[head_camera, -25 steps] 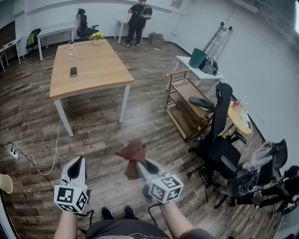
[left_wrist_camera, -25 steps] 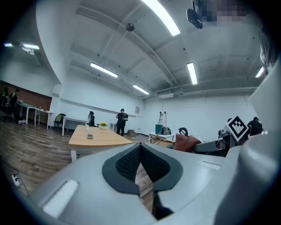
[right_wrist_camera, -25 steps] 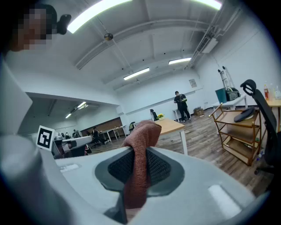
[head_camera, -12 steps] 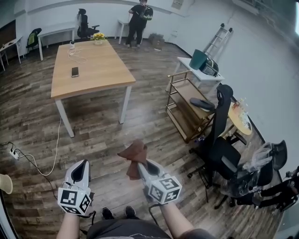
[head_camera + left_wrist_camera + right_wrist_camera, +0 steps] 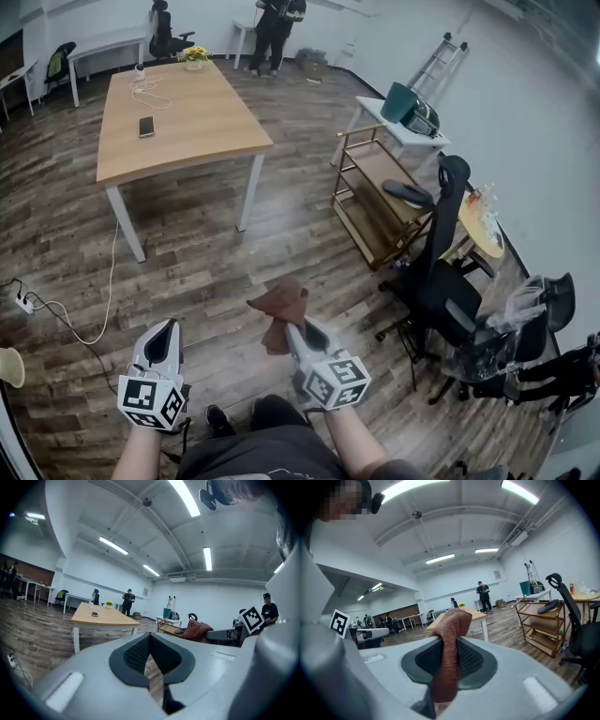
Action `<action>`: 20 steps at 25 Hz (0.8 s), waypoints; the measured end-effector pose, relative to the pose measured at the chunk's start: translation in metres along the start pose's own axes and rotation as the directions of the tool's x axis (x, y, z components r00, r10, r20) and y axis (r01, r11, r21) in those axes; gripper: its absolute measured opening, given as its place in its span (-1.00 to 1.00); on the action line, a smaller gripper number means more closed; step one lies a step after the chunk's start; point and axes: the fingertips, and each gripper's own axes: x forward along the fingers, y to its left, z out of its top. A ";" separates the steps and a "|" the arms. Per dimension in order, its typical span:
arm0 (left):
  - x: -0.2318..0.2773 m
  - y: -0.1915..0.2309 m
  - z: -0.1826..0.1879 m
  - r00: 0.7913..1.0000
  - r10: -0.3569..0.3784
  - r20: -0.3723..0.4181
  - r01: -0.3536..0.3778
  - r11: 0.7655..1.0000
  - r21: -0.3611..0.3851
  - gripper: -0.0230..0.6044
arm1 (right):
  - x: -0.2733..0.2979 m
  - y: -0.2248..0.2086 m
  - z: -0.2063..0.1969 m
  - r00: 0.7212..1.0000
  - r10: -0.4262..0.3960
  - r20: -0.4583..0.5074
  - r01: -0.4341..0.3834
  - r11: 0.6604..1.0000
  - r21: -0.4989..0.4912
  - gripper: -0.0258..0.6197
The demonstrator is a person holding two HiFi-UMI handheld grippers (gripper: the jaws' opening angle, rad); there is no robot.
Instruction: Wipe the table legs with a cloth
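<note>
Ahead, upper left, the upright table legs (image 5: pixel 247 192) stand well off; my right tool (image 5: pixel 289 328) clamps the brown cloth (image 5: pixel 279 305), my left tool (image 5: pixel 161 333) is closed, empty.

The bench (image 5: pixel 187 122) shows only its two near legs (image 5: pixel 248 192) in the head view; the far ones are hidden under its top. The person (image 5: pixel 278 26) beyond it is cut off by the top edge. The part of the cloth (image 5: pixel 281 307) pinched in the right tongs (image 5: pixel 292 330) is hidden by their pads.
</note>
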 end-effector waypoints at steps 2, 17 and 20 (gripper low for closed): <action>0.004 0.001 -0.004 1.000 -0.002 -0.008 0.002 1.000 -0.006 -0.87 | 0.001 -0.007 0.000 1.000 -0.017 0.008 0.018 1.000 -0.008 -0.72; 0.132 -0.018 0.001 0.993 0.119 -0.009 -0.119 0.993 0.002 -0.87 | 0.114 -0.129 0.028 0.995 0.092 -0.032 -0.092 0.996 0.009 -0.72; 0.163 -0.017 0.012 0.982 0.187 0.027 -0.187 0.982 0.003 -0.87 | 0.137 -0.156 0.036 0.989 0.137 -0.057 -0.136 0.991 0.015 -0.72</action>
